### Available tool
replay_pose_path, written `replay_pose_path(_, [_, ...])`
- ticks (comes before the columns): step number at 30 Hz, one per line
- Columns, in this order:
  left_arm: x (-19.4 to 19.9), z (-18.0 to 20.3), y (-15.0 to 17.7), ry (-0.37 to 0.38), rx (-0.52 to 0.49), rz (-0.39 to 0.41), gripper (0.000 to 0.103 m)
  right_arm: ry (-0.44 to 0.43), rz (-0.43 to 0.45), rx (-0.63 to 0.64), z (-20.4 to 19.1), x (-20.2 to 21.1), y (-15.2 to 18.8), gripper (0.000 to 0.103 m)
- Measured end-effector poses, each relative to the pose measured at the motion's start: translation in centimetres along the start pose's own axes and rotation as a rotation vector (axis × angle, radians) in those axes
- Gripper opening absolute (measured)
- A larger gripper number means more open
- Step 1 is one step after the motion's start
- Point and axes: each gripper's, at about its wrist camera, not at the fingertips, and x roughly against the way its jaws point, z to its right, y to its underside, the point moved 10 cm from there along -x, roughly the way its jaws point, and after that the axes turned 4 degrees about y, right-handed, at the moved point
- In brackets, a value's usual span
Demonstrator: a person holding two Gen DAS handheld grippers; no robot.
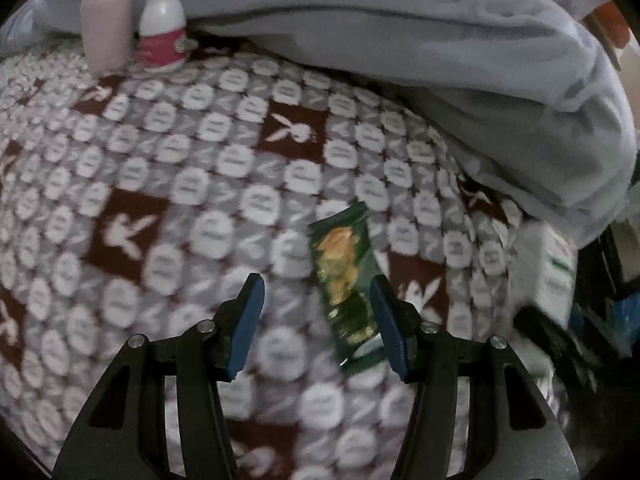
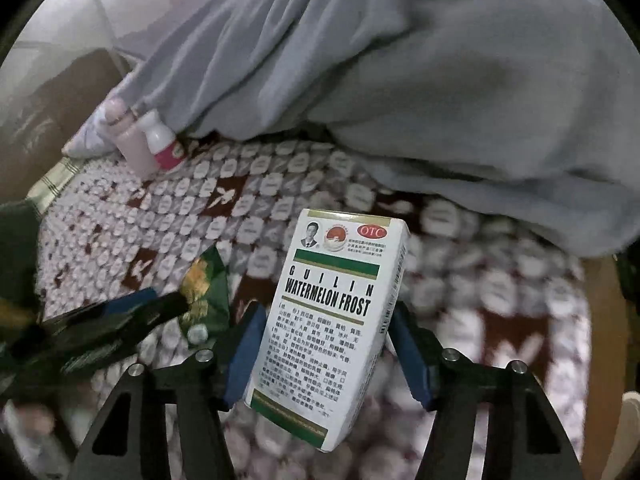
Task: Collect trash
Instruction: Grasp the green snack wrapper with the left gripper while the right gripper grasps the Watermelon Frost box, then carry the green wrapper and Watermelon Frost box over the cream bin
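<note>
A green snack wrapper (image 1: pixel 346 284) lies flat on the patterned bedspread (image 1: pixel 168 184). My left gripper (image 1: pixel 316 296) is open just above it, with the wrapper's near end close to the right finger. It also shows in the right wrist view (image 2: pixel 206 296), where the left gripper's fingers (image 2: pixel 132 312) reach in from the left. My right gripper (image 2: pixel 326 322) is shut on a white medicine box (image 2: pixel 332 320) marked Watermelon Frost and holds it above the bed. The box shows at the right edge of the left wrist view (image 1: pixel 554 276).
A pink bottle (image 1: pixel 108 30) and a white bottle with a pink label (image 1: pixel 164 28) stand at the far edge of the bed. A crumpled grey duvet (image 1: pixel 440 48) covers the back and right. The bed's edge drops off at the right.
</note>
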Motion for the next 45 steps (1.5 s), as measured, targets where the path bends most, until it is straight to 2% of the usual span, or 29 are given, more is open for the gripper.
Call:
replay_pose_path(2, [-1.1,0.9,0.2,0.008,-0.005,-0.012,0.049,-0.009,0.01,-0.002,0.6,1.4,0.8,0.061])
replay_pose_path(3, [-1.3,1.3,0.4,-0.003,-0.021,-0.009,0.041,-0.011,0.015,-0.004,0.9,1.9,1.1,0.061])
replay_pose_path(4, [-1.4,1.5,0.6,-0.023,-0.043,-0.008,0.023,-0.016,0.019,-0.006,1.0,2.2,1.3,0.061])
replay_pose_path(5, [-1.3,1.7,0.8,-0.036,-0.064,-0.01,0.021,-0.025,0.024,-0.011,1.2,2.7,1.7,0.061])
replay_pose_path(8, [-0.3,2.3,1.7,0.011,-0.062,-0.034,0.011,-0.047,0.033,-0.028,1.7,3.7,2.4,0.061])
replay_pose_path(19, [5.3,6.5,7.7,0.085,-0.153,-0.048,0.01,-0.052,0.059,-0.028,2.0,7.7,6.0,0.061])
replay_pose_path(29, [8.0,12.4,10.9,0.124,-0.245,-0.038,0.01,-0.01,0.073,-0.051,4.5,11.4,9.9,0.061])
replay_pose_path(45, [7.8,20.4,14.1,0.166,-0.364,-0.05,0.01,0.088,0.1,-0.139,11.2,15.3,13.2,0.061])
